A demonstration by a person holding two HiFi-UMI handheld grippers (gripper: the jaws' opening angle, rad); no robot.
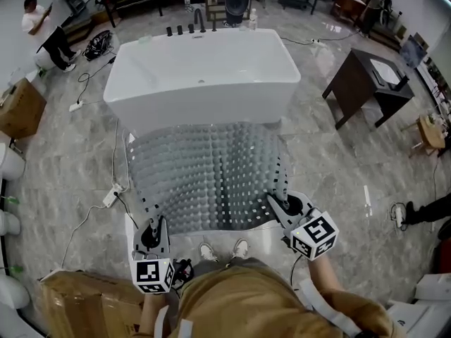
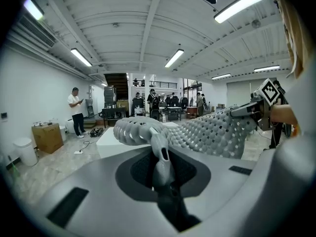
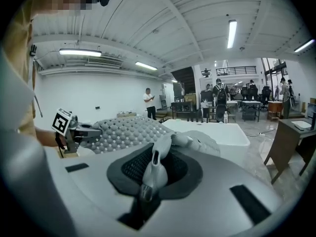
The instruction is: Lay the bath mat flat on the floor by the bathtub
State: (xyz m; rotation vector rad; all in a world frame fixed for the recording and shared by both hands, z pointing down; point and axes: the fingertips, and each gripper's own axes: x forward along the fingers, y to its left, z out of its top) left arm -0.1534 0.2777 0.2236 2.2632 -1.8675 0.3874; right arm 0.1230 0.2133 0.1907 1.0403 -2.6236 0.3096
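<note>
A grey bath mat (image 1: pixel 208 174) with a knobbly, holed surface hangs spread in the air in front of the white bathtub (image 1: pixel 204 72). My left gripper (image 1: pixel 151 225) is shut on the mat's near left corner, and my right gripper (image 1: pixel 282 201) is shut on its near right corner. In the left gripper view the mat (image 2: pixel 197 132) stretches from the closed jaws across to the right gripper (image 2: pixel 256 110). In the right gripper view the mat (image 3: pixel 123 132) runs left to the left gripper (image 3: pixel 74 130), with the tub (image 3: pixel 217 132) behind it.
Marble floor (image 1: pixel 70 160) with a power strip and cables (image 1: pixel 109 197) at left. A dark wooden table (image 1: pixel 366 86) stands right of the tub, cardboard boxes (image 1: pixel 21 108) at left and near left. A person (image 1: pixel 46 30) stands far left. My shoes (image 1: pixel 222 251) are just behind the mat.
</note>
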